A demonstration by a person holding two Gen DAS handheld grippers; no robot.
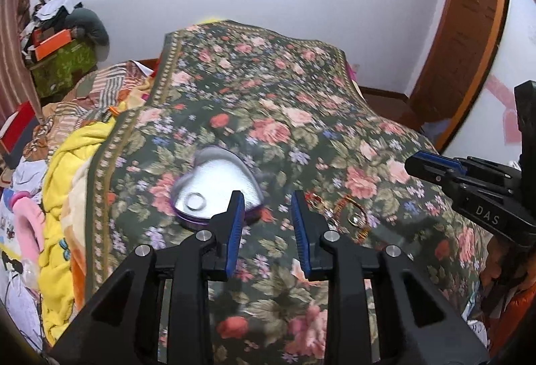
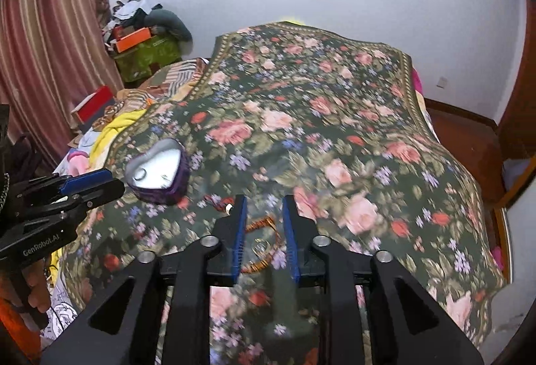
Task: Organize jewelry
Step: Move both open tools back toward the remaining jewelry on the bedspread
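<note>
Jewelry (image 2: 259,242) lies on floral bedspread (image 2: 335,137) beside heart-shaped box (image 2: 157,174).

Left gripper (image 1: 268,207) empty above floral bedspread (image 1: 284,117), heart-shaped box (image 1: 214,184), orange-gold jewelry (image 1: 351,214) beside

Left gripper (image 1: 268,197) and right gripper (image 2: 264,200): both angled downward, jaws parted, nothing clamped (frames blurry, so likely mid-motion). Side by side.

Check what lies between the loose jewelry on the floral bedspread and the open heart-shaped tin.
Nothing visible: only bare floral bedspread separates the orange beaded jewelry from the silver-lined, purple-sided heart-shaped tin. The right gripper is open above the jewelry, holding nothing.
</note>
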